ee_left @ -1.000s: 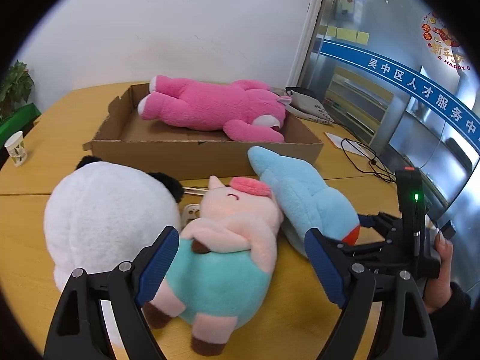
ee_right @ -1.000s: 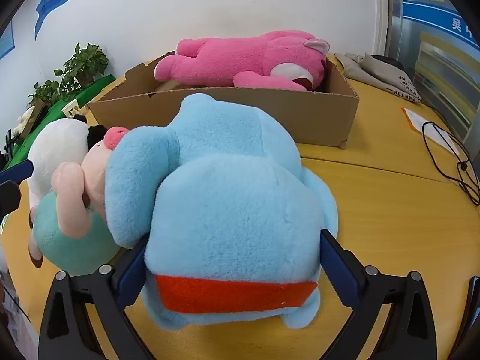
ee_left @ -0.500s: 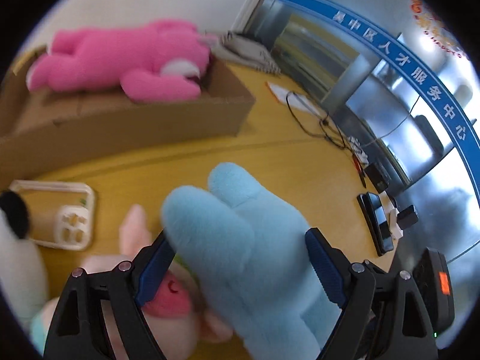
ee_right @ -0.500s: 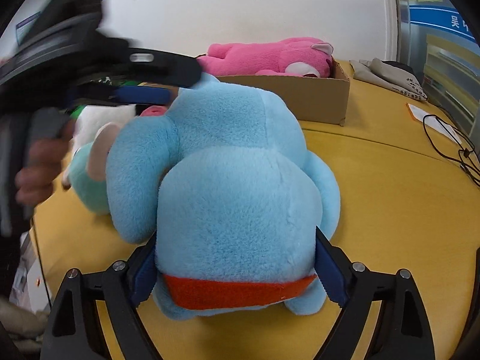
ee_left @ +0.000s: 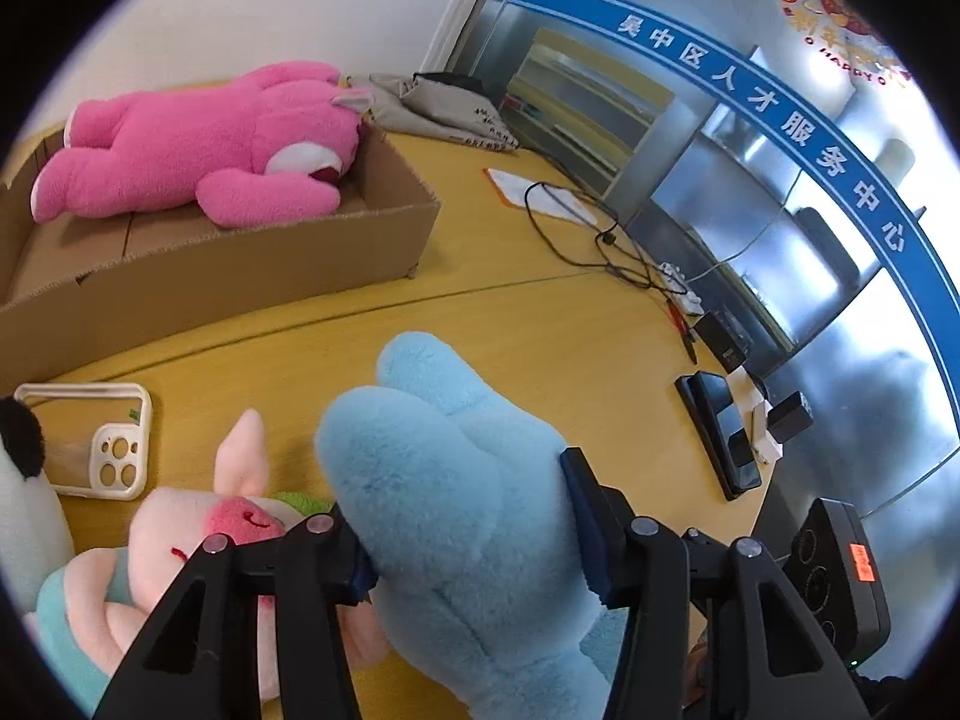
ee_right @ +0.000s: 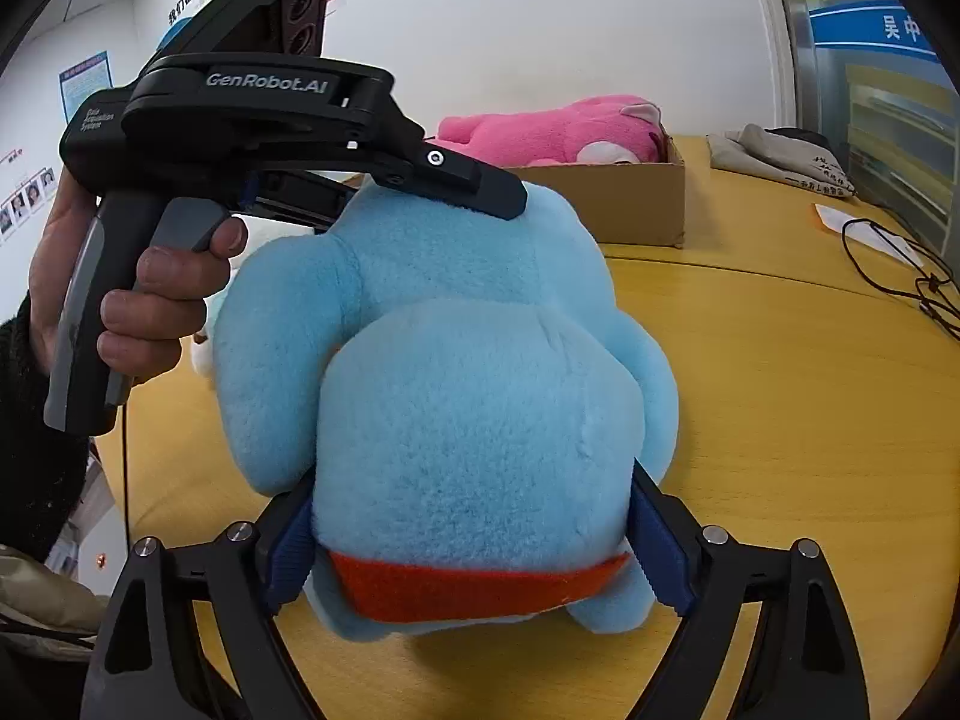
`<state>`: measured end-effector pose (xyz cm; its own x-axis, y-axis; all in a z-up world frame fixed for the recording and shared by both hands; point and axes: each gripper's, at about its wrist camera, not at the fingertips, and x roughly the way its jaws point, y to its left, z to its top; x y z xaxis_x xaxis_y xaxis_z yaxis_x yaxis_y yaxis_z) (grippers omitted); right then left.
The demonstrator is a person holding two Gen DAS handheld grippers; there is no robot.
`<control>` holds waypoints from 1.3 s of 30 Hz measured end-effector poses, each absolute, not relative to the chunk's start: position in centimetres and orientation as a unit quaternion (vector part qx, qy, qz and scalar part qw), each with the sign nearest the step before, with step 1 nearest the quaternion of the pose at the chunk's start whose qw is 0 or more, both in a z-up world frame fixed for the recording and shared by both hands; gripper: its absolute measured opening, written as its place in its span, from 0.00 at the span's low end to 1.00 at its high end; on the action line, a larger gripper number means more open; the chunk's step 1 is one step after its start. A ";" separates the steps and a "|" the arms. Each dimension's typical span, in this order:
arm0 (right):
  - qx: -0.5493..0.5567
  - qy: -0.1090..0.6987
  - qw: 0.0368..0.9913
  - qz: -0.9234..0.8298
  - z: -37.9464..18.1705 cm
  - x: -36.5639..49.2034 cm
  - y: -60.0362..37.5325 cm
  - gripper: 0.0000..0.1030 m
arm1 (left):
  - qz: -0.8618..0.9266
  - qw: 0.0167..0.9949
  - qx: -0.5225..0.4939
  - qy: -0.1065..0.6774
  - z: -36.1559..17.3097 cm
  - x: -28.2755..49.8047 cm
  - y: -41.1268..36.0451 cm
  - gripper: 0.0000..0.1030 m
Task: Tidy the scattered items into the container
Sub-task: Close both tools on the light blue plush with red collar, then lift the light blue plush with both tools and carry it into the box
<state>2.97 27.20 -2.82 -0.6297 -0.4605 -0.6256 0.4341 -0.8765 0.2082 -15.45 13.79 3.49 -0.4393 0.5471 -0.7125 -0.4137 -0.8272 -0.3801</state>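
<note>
1. Between both sets of fingers: the blue plush [ee_right: 480,396] sat on the bench [ee_right: 780,396], not yet lifted. Right gripper [ee_right: 474,546] had its fingers spread wide and pressed on the plush's lower body, just above the red band.
2. Left gripper [ee_left: 474,534] was closing on the plush's upper end; fingers flanked the fur, contact on both sides.
3. Beyond the fingers: cardboard box [ee_left: 252,276] held only the pink bear [ee_left: 198,144]. One item done.
4. Left of the left fingers, on the bench: pig plush [ee_left: 198,546], white plush [ee_left: 24,516], phone case [ee_left: 102,444]. All remained to be boxed, blue plush first.
</note>
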 end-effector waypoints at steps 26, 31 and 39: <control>0.214 0.051 0.355 -0.909 11.9 -6.1 12.3 0.87 | 0.941 0.187 -0.273 -0.066 20.9 -18.4 -3.6 0.45; 0.212 0.056 0.362 -0.906 14.1 -10.5 8.7 0.87 | 0.945 0.182 -0.265 -0.057 22.2 -22.4 -7.0 0.45; 0.265 0.067 0.351 -0.896 12.6 -18.8 4.7 0.87 | 0.930 0.188 -0.305 -0.080 17.6 -31.6 -11.7 0.46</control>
<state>-18.77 4.69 12.59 -0.6131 -0.5931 -0.5219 0.6637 -0.7450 0.0669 -31.61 -11.65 17.57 -0.7430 0.3989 -0.5374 -0.3008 -0.9163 -0.2643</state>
